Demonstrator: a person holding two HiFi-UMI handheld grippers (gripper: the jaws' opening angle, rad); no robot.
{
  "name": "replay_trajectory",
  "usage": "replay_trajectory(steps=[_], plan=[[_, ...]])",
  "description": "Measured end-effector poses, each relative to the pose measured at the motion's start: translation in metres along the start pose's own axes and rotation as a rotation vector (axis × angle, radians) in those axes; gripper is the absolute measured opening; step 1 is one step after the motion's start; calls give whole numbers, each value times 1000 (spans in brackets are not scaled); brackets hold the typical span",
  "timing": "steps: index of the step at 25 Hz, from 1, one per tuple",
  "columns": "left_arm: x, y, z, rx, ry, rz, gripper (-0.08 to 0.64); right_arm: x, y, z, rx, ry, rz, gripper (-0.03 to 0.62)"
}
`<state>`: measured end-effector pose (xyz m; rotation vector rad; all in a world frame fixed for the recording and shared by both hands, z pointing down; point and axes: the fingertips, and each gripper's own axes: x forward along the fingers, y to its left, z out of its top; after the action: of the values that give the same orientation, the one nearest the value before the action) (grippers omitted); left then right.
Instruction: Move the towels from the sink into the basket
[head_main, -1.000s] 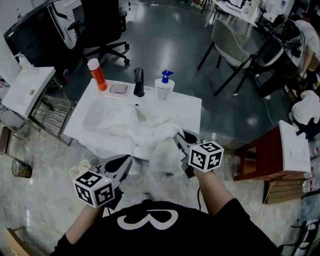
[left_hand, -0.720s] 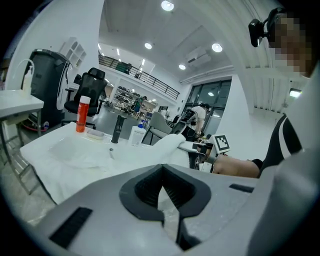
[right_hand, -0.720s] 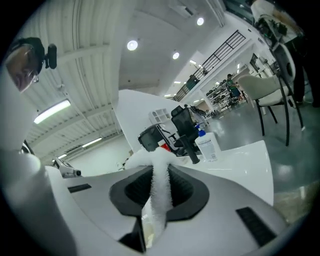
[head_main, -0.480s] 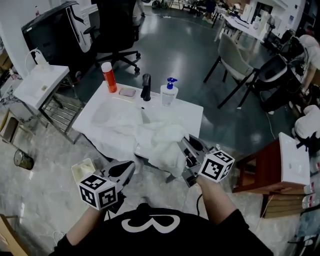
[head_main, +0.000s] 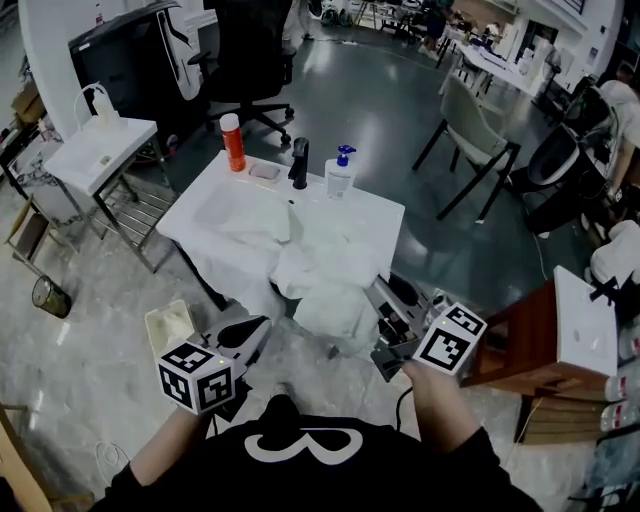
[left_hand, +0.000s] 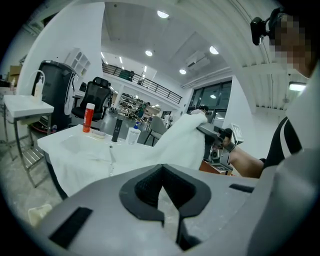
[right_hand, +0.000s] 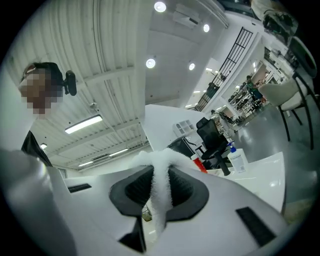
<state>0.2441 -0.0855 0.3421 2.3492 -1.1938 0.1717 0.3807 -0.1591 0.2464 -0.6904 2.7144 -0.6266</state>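
**Inspector:** Head view?
**Assessor:** The right gripper (head_main: 380, 303) holds a white towel (head_main: 325, 300), stretched from the front edge of the sink (head_main: 375, 215). More towels (head_main: 245, 225) lie in the basin.
**Inspector:** Left gripper view?
**Assessor:** The left gripper (left_hand: 162, 187) has its jaws together, empty, apart from the cloth.
**Inspector:** Right gripper view?
**Assessor:** Jaws narrow, pinching a fold of the white towel between the pads.

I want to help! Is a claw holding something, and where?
The right gripper pinches the white towel by a bunched fold, which stands between its jaws. The left gripper holds nothing.
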Motion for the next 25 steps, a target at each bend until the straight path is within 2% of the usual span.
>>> replay_trajectory(steps=[5, 14, 20, 25], plan=[[-28, -17, -18, -8, -24, 43, 6, -21, 37, -11, -13, 27, 76, 55], [-89, -13, -50, -66, -67, 170, 6, -27, 95, -73, -9, 152, 239, 55], [-116, -4, -53, -69, -84, 181, 6, -14, 126, -116, 9, 251, 285, 55], [-153, 17, -57, -80, -73, 174, 6, 16, 166, -150, 25, 294, 307, 55]])
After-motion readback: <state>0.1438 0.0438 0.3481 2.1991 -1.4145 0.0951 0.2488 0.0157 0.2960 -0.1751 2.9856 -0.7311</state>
